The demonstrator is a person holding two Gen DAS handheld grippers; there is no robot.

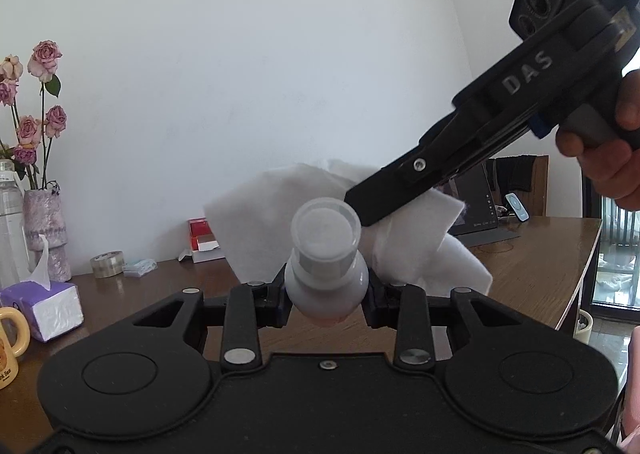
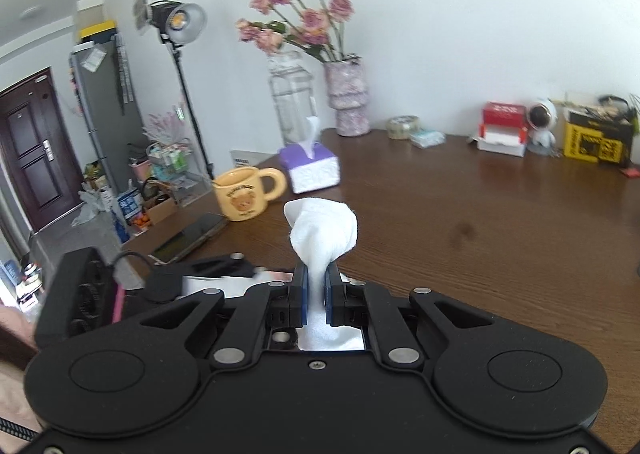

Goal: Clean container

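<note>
Resting clamped in left claw (image 1: 326, 294): white container (image 1: 326, 274), cloth (image 1: 412, 254) seemingly behind

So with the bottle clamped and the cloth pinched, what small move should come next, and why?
Probably bring the right claw in so its white cloth presses on the container and starts a wipe. The left claw holds the container by its round body, cap end exposed, and the cloth hangs just behind it.
</note>
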